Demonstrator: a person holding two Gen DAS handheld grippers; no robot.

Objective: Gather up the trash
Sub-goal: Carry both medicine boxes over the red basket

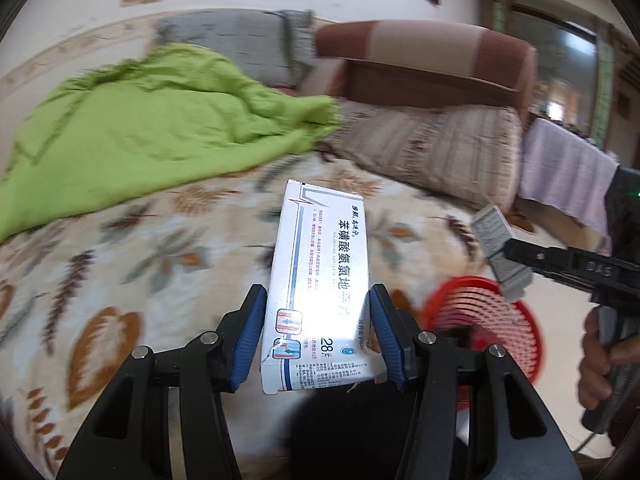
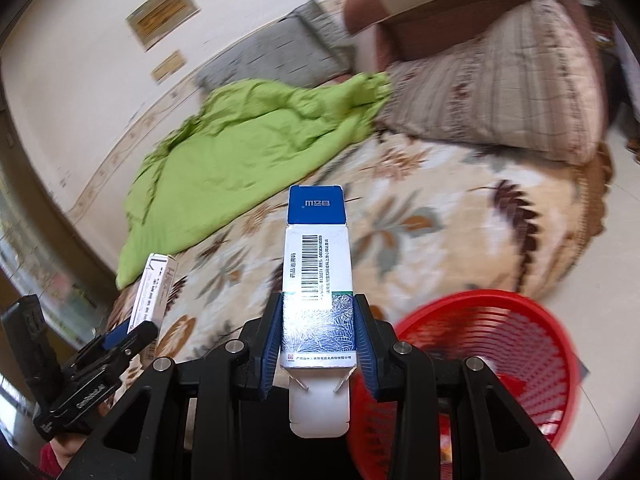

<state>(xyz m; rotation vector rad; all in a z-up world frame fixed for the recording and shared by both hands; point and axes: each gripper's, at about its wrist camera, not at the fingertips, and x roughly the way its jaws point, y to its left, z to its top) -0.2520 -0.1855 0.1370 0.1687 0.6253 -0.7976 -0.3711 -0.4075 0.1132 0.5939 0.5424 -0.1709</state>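
My left gripper [image 1: 318, 298] is shut on a white medicine box [image 1: 316, 280] with Chinese print, held above the bed; the box also shows in the right wrist view [image 2: 154, 288]. My right gripper [image 2: 316, 304] is shut on a blue and white medicine box [image 2: 316, 272] with a barcode; it appears in the left wrist view [image 1: 500, 248] at the right, over the basket. A red plastic basket [image 2: 500, 360] stands on the floor beside the bed, below and right of my right gripper; it also shows in the left wrist view [image 1: 488, 320].
A bed with a leaf-pattern blanket [image 1: 140, 260] fills the middle. A green quilt [image 1: 140, 128], a grey pillow [image 1: 240, 40] and a striped pillow [image 1: 440, 152] lie on it. A brown headboard [image 1: 432, 60] is behind.
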